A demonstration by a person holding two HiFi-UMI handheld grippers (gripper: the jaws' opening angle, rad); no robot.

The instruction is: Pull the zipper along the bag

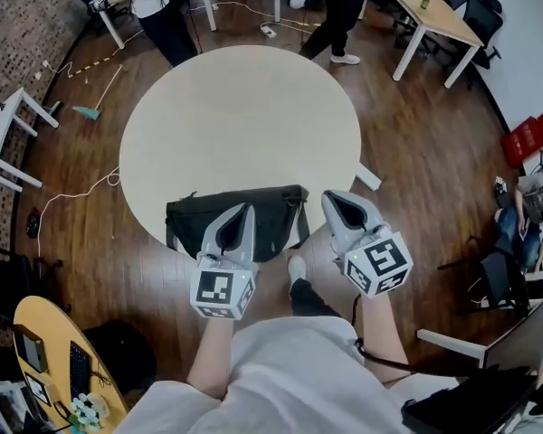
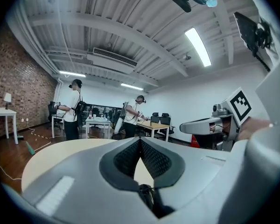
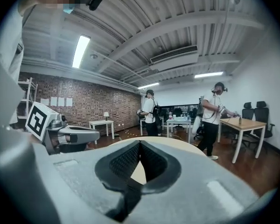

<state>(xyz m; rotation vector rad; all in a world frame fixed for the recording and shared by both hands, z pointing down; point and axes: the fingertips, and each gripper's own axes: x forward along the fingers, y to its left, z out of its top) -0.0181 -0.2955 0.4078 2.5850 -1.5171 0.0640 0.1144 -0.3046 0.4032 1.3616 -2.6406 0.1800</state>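
A black fabric bag (image 1: 273,224) lay at the near edge of a round cream-topped bench (image 1: 240,116); the left tool (image 1: 245,209), jaws pressed together on nothing, was held above the bag's middle; the right tool (image 1: 331,198), likewise closed and empty, was just beyond the bag's right end; both pointed across the bench.

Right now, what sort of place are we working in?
Probably an open-plan office or lab workspace: a long desk with office chairs at one side, a bare brick wall, and wood flooring around the round table.
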